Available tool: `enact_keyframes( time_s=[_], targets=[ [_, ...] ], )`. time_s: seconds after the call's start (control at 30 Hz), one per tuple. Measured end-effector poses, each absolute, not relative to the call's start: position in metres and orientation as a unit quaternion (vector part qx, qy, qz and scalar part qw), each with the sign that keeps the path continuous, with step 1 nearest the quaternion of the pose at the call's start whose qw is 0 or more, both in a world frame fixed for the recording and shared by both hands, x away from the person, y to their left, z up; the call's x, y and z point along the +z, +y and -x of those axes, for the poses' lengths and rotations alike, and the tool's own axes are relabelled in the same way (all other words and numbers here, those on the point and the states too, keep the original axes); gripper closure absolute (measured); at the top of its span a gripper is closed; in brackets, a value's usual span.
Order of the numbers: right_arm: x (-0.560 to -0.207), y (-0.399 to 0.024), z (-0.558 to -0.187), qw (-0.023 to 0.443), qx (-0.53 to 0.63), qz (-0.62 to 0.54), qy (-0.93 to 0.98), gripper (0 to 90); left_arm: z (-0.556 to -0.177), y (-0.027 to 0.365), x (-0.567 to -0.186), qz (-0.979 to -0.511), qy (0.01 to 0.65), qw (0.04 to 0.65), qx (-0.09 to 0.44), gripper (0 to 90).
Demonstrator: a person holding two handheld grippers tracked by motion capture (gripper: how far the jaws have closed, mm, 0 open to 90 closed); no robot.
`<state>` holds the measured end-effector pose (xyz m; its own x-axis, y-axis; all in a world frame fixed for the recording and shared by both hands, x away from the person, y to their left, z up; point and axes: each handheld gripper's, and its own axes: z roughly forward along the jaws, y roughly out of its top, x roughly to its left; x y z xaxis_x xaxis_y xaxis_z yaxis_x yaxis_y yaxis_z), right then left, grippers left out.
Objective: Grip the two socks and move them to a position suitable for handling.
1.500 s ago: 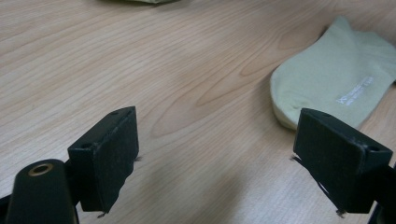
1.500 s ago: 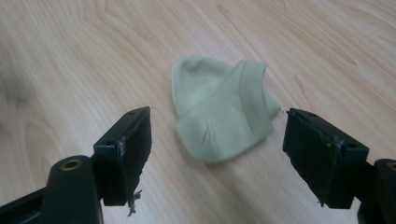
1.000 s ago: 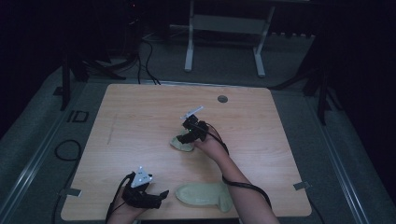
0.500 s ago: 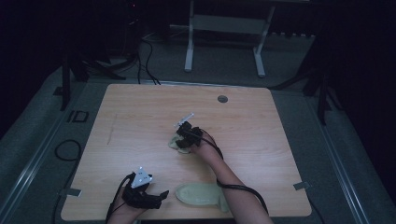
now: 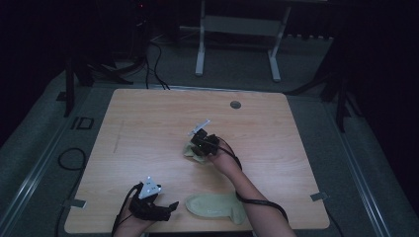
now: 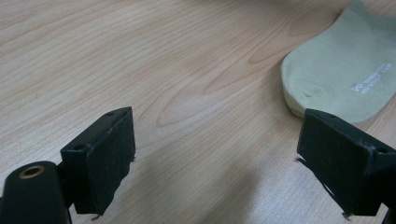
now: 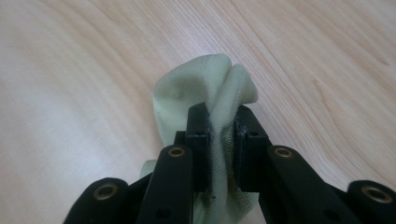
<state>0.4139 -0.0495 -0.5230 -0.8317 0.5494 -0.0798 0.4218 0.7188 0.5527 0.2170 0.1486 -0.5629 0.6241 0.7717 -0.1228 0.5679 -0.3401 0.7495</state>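
Observation:
Two pale green socks are on the wooden table. One sock lies flat near the front edge; its toe end shows in the left gripper view. The other sock is bunched up at the table's middle. My right gripper has just been closing and is shut on a fold of that bunched sock; both pads press the cloth. My left gripper rests at the front left, jaws open wide, nothing between them, just left of the flat sock.
A round grommet hole sits near the table's far edge. Beyond the table stand a white metal frame and cables on the floor. A cable trails along the right forearm.
The right gripper has shifted left over the bunched sock and closed on a fold of it. The left gripper and the flat sock have stayed put.

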Motion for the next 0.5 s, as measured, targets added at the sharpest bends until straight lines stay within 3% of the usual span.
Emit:
enact_keyframes(
  time_s=[0.5],
  targets=[
    [-0.486,-0.111,-0.363,0.142,0.305,-0.269,0.903,78.9,-0.216,0.145,-0.562,-0.808,0.415,0.396,0.13,12.3]
  ],
)
